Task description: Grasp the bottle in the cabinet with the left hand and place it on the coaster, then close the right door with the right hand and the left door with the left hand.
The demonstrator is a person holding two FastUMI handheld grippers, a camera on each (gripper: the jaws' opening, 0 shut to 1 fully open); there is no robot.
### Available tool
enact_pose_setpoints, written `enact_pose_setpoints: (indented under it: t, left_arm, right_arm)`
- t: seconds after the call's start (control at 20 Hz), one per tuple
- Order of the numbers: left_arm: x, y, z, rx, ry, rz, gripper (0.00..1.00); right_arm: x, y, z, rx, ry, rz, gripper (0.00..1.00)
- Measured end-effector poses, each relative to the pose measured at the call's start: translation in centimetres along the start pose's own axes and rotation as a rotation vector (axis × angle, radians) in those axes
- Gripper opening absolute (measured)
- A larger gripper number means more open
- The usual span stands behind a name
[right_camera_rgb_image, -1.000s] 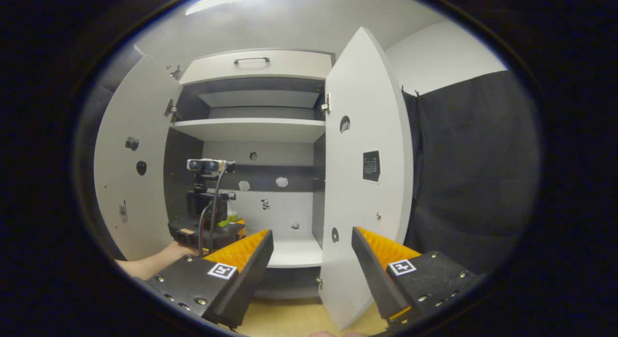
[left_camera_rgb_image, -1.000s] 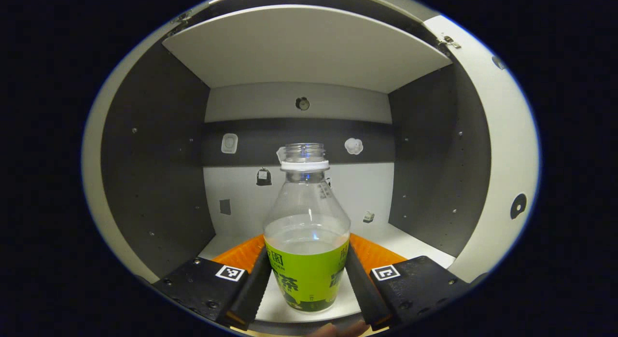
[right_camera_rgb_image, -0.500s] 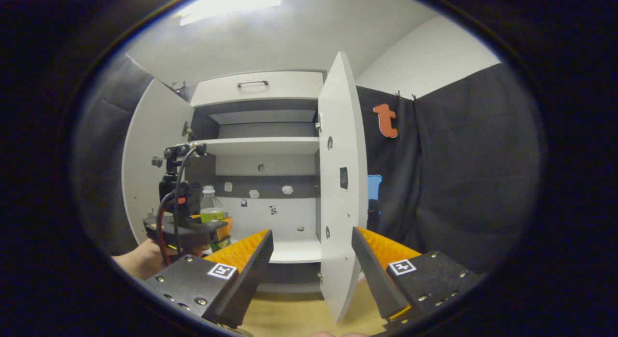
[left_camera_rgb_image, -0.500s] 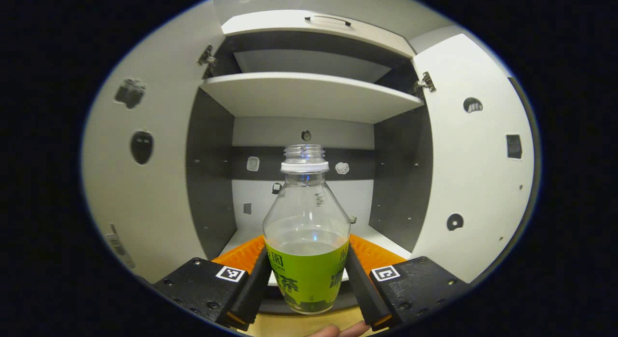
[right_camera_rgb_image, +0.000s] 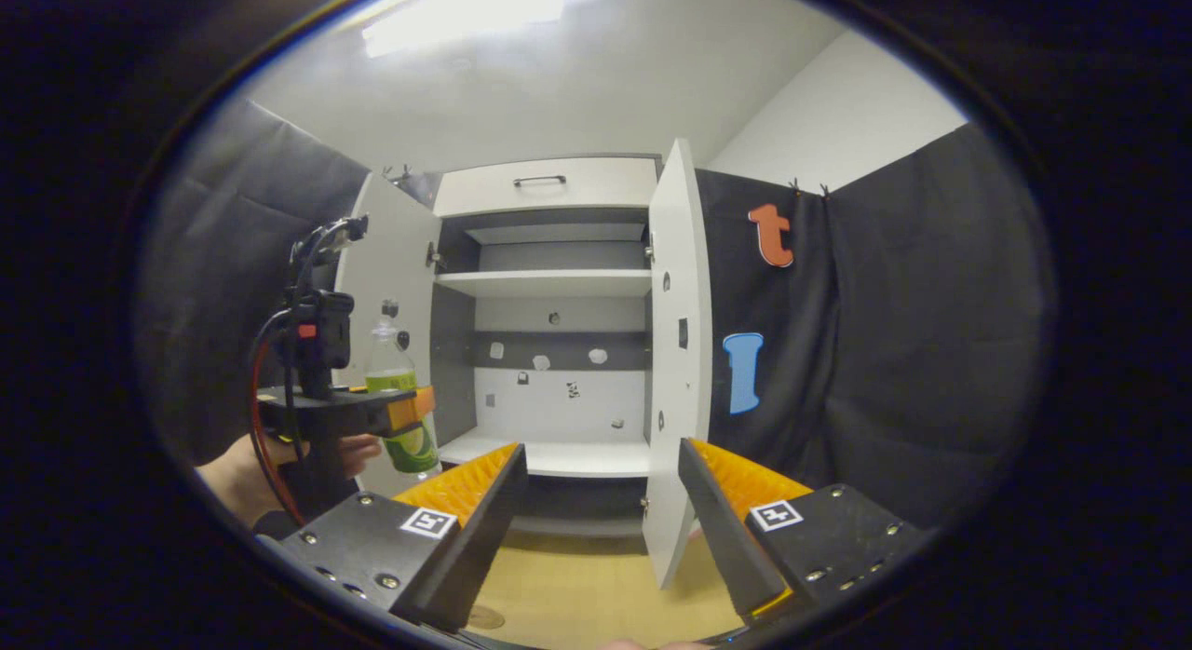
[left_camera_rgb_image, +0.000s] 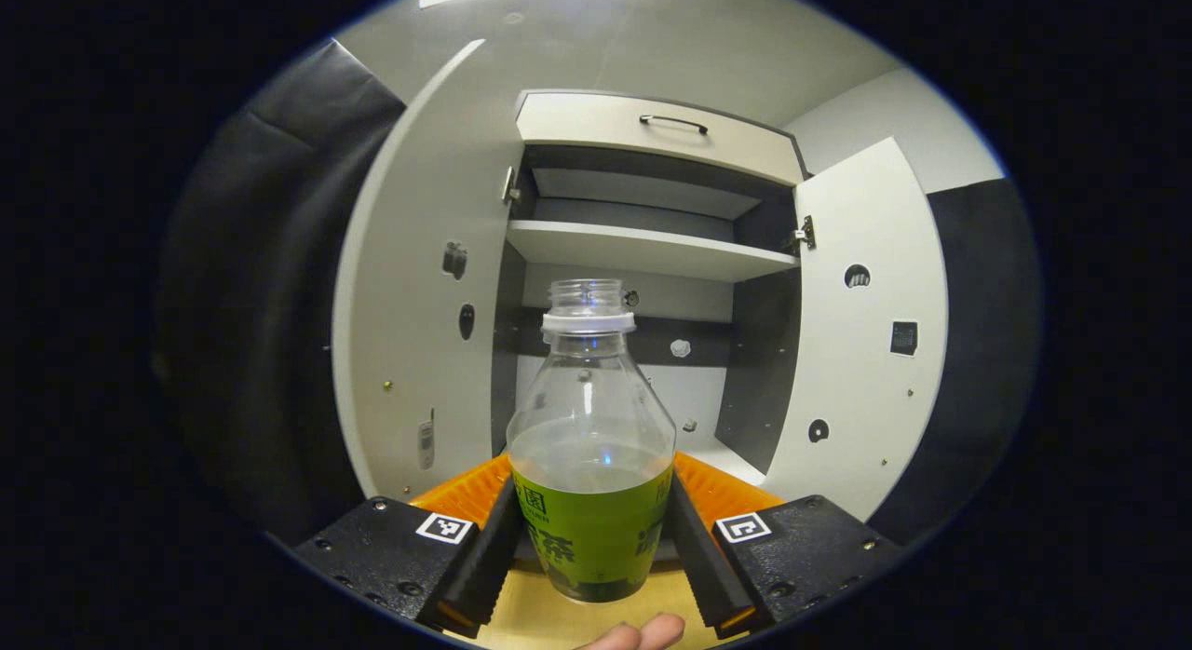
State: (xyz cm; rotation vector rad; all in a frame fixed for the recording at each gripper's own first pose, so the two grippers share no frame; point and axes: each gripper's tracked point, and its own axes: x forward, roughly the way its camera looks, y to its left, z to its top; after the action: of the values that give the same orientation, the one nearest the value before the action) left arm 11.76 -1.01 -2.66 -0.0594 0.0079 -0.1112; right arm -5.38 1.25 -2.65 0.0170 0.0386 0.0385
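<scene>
A clear uncapped bottle (left_camera_rgb_image: pixel 591 445) with a green label and some liquid stands upright between my left gripper's (left_camera_rgb_image: pixel 591 543) fingers, which are shut on its label. It hangs in front of the open cabinet, outside it, above the wooden table. The right gripper view shows that same bottle (right_camera_rgb_image: pixel 389 375) and the left gripper (right_camera_rgb_image: pixel 410 426) at the left, held by a hand (right_camera_rgb_image: pixel 233 468). My right gripper (right_camera_rgb_image: pixel 601 520) is open with nothing between its fingers, facing the cabinet. A small round disc (right_camera_rgb_image: pixel 484 617), perhaps the coaster, lies on the table at the view's lower edge.
Both white cabinet doors stand open: the left door (left_camera_rgb_image: pixel 419 305) and the right door (left_camera_rgb_image: pixel 866 352), which is nearly edge-on in the right gripper view (right_camera_rgb_image: pixel 675 352). Inside is a white shelf (left_camera_rgb_image: pixel 643 250); above it is a drawer with a handle (left_camera_rgb_image: pixel 670 124). The wooden table (right_camera_rgb_image: pixel 577 585) lies below.
The left gripper has pulled back out of the cabinet with the bottle. The right gripper has also drawn back, so the cabinet looks smaller and the table shows.
</scene>
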Motion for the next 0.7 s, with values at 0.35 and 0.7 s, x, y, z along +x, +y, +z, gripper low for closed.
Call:
enact_pose_setpoints:
  t: [0.35,0.7]
  left_arm:
    - [-5.2,0.1,-5.5,-0.012,-0.033,0.011,0.8]
    - [-6.6,-0.5,-18.7,-0.056,0.078,-0.034,0.8]
  right_arm:
    - [-1.5,0.9,-1.1,0.066,0.012,0.033,0.99]
    - [0.0,0.0,-2.6,0.069,0.012,0.025,0.99]
